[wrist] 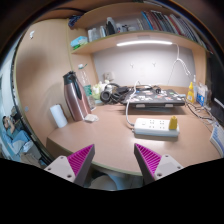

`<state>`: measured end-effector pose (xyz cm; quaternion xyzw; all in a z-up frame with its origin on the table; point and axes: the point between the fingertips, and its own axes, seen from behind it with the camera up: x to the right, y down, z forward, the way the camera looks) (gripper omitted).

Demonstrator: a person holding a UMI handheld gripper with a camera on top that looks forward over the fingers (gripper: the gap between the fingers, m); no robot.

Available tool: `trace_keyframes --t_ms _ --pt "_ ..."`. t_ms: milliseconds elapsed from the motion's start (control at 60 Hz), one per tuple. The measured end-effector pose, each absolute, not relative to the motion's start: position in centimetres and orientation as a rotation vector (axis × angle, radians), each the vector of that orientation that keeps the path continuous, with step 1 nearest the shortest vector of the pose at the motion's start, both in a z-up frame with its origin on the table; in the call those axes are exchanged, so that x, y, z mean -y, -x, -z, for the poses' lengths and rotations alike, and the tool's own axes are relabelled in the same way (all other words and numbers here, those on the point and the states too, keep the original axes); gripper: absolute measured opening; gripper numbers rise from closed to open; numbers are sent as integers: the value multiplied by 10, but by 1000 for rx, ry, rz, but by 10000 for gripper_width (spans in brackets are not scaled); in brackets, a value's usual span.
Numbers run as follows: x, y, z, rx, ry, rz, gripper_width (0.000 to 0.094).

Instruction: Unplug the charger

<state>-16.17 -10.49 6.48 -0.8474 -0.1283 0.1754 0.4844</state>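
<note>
Gripper (114,160): fingers wide apart, holding nothing. Power strip (151,126): on desk (100,140), well ahead, slightly right; yellow charger (172,124) plugged at its right end. You approach level, straddle charger, pull straight.

The gripper (114,160) shows only as two fingers. Each finger bears a bright magenta pad (80,157) on its inner face, wedge-shaped and tapering to a point toward 12 o'clock (fine ridges seem to run across the pads). Behind the pads the finger bodies (63,169) are pale grey-white and blocky, broadening toward 6 o'clock.
</note>
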Motion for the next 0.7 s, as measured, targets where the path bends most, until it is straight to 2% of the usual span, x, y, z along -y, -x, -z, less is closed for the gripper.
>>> trace_keyframes --t_ms 350,700 --pt "73 106 -61 203 2061 -323 870" --pt "-15 16 -53 85 2013 -110 869"
